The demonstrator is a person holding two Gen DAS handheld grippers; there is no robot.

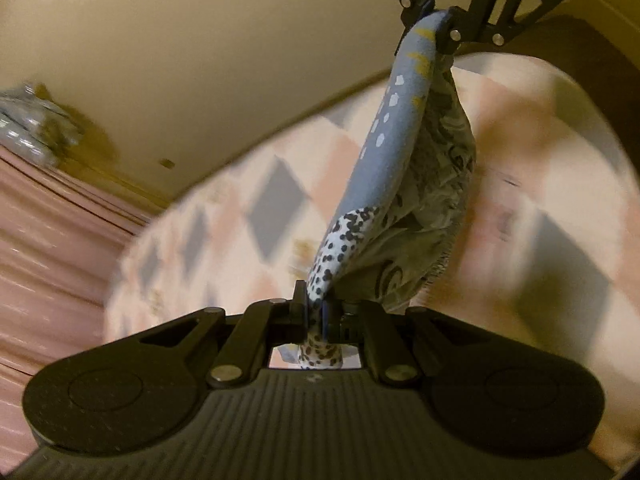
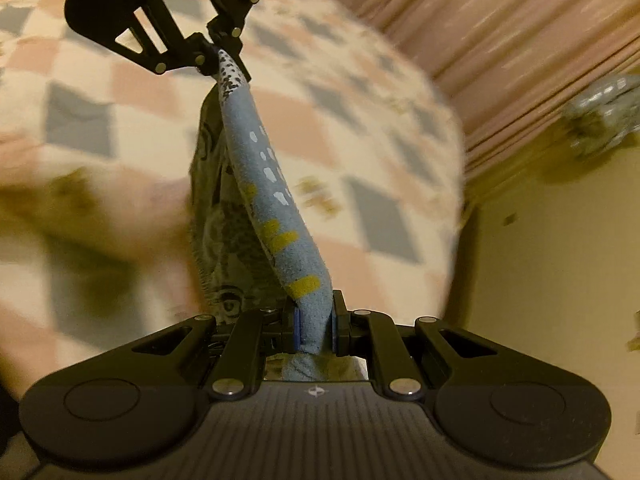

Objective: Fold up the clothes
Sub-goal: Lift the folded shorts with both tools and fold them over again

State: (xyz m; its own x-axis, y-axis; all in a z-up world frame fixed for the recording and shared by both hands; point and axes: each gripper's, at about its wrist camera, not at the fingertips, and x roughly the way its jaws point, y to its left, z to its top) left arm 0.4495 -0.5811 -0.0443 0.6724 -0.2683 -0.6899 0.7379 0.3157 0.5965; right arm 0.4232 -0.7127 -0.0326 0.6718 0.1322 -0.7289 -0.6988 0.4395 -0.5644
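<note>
Left wrist view shows the left gripper [image 1: 316,316] with its fingers pinched together on the black-spotted end of a small blue garment [image 1: 384,140]. From between those fingers the cloth rises away to the right gripper [image 1: 438,20], which is clamped on the opposite end, where the yellow marks are. The right wrist view confirms it from the other side: the right gripper [image 2: 316,324] bites the blue cloth between its blue pads, and the left gripper [image 2: 224,52] sits at the far end of the same strip. So the garment [image 2: 260,168] hangs in the air between the two pairs of fingers, above a bed cover [image 1: 224,208] of pink and grey diamonds, with a patterned, greyish underside sagging to one side of the taut edge.

Several things could go wrong from here, in my judgement. Each grip takes only a narrow bunch of fabric, so a sharp pull apart could slide an end out from between the fingers and drop the piece in a heap. The background is smeared with motion blur; laying the cloth down at such speed would likely let the loose belly land crumpled or doubled under itself. The hanging part also looks twisted next to the stretched edge, so lowering it without first squaring it would probably set in a crooked fold. Uneven height between the two ends would skew it too.
</note>
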